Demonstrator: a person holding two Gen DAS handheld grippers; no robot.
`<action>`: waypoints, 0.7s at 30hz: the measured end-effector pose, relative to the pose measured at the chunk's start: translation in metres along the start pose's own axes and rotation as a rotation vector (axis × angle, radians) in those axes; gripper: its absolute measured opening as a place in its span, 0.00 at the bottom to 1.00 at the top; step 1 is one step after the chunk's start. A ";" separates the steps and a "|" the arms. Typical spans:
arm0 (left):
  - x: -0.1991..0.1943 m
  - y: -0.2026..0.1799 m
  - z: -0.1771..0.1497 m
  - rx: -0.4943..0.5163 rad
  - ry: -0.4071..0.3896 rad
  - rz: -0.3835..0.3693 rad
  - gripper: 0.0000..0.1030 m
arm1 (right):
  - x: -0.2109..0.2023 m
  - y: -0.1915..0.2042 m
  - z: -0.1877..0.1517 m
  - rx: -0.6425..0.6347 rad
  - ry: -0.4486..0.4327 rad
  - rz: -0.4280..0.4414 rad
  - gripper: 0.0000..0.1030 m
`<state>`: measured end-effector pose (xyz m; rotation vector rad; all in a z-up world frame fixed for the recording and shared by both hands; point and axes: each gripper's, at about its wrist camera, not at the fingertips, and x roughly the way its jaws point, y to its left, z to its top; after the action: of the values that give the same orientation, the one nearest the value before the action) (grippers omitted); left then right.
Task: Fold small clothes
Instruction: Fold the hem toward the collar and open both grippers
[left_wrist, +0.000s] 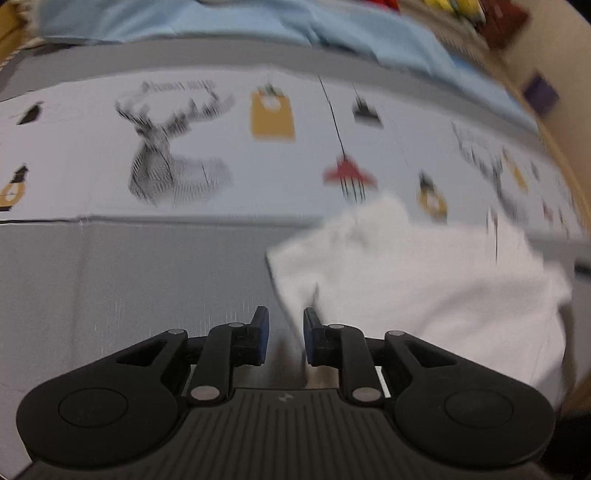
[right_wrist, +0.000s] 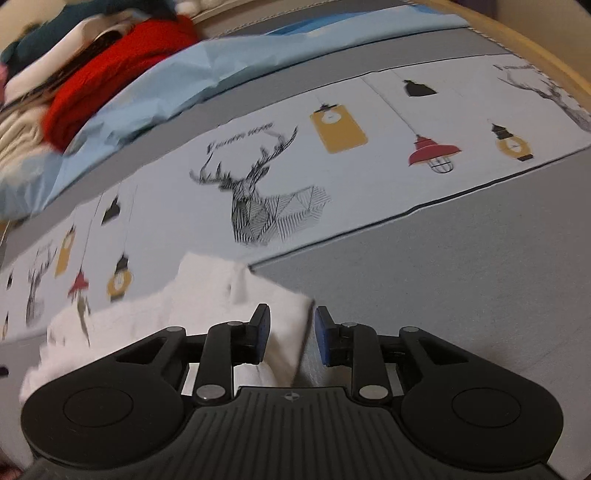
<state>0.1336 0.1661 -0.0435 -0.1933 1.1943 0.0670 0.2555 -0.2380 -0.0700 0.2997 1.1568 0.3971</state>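
Left tongs (left_wrist: 286, 334): we read them as spread a little, blue pads apart; the left border of the white garment (left_wrist: 424, 288) runs into the gap, but no pad visibly presses on it.
Right tongs (right_wrist: 291, 334): likewise a little apart; the garment's right edge (right_wrist: 229, 314) lies in the gap beside the left pad, not pinched as far as we can see.
Garment's place: on the grey tabletop (left_wrist: 129, 280), at about 3 o'clock in the left wrist view and 8 o'clock in the right, its far edge lapping onto the printed cloth (right_wrist: 258, 192) with deer and lanterns.
Risk, slumping: with neither pair gripping, we judge the soft folds may spring back or settle crooked, since nothing pins the edges.
Risk, snagging: a pad lifted away carelessly could drag the border and spoil the fold.
Risk, double grab: closing again blind might catch one layer only.
Hidden: the garment's near part sits under both gripper bodies, so we cannot tell how many layers are stacked.
Hard to make out: the left wrist view is smeared; the pale blue sheet (right_wrist: 166, 85) and red clothing (right_wrist: 122, 70) at 11 o'clock stay vague.
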 end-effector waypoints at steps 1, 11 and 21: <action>0.004 -0.002 -0.005 0.038 0.032 -0.002 0.28 | 0.001 -0.001 -0.004 -0.036 0.024 0.012 0.27; 0.021 -0.017 -0.027 0.176 0.119 -0.027 0.34 | 0.020 0.016 -0.041 -0.321 0.192 0.029 0.30; 0.024 -0.045 -0.004 0.192 0.039 -0.089 0.44 | 0.024 0.038 -0.021 -0.277 0.123 0.110 0.31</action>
<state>0.1454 0.1198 -0.0616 -0.0793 1.2221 -0.1297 0.2389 -0.1928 -0.0818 0.0977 1.1916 0.6725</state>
